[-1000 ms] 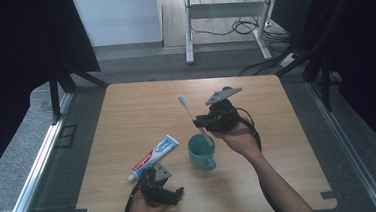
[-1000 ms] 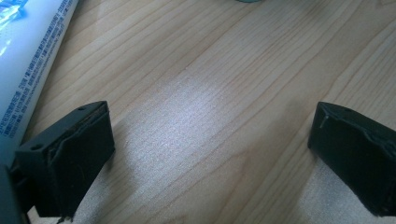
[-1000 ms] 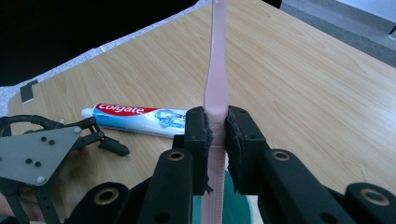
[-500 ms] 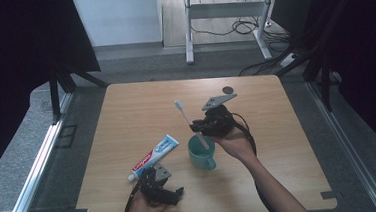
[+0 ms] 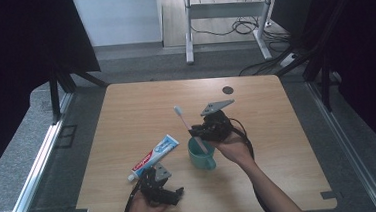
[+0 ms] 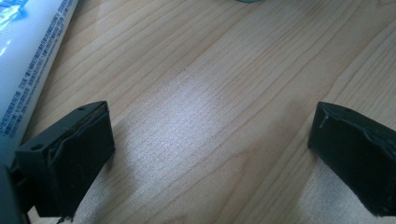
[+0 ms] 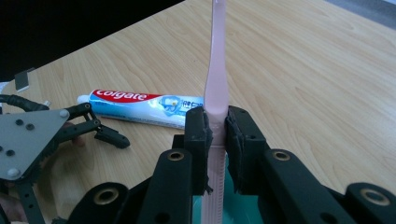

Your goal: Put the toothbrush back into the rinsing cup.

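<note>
Right gripper view: right gripper (image 7: 217, 135) clamping pink toothbrush (image 7: 216, 88) (left gripper (image 6: 205, 154) wide).

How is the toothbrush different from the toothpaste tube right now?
The toothbrush is thin and pale pink; the toothpaste tube is broad, white with red and blue print. The toothbrush is clamped in the right gripper, tilted up over the teal cup; the toothpaste tube lies flat on the table, held by nothing, beside the open left gripper.
</note>
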{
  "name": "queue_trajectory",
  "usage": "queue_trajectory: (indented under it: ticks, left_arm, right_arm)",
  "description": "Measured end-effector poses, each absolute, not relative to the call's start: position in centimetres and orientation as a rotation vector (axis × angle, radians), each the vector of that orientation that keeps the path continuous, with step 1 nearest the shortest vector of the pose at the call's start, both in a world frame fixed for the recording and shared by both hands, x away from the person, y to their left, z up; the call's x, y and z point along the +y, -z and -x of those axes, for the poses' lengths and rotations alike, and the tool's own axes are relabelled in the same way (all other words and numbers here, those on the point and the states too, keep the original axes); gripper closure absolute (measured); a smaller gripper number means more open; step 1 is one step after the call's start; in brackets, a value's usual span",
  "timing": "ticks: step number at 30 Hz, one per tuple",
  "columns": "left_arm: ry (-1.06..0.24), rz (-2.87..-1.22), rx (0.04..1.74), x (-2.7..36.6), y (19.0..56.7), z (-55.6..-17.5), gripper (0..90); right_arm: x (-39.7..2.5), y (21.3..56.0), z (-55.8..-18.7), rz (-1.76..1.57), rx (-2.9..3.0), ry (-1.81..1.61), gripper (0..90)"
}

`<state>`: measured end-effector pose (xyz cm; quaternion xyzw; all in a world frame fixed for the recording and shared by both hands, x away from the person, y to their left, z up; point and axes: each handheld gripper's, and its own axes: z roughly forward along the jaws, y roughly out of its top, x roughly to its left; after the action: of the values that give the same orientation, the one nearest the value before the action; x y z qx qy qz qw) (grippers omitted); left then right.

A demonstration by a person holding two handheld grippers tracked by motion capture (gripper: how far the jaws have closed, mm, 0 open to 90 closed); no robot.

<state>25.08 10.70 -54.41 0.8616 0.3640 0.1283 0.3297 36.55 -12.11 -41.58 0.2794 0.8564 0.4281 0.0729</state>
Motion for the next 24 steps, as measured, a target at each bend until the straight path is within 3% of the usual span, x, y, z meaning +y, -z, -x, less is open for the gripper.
queue_trajectory:
  ticks: [24]
  left_arm:
    - [-0.333, -2.253, 0.951, 10.7, 54.4, -25.1, 0.2]
  right_arm:
    - [-12.8, 44.7, -36.0, -0.89, 2.612, -1.27, 78.1]
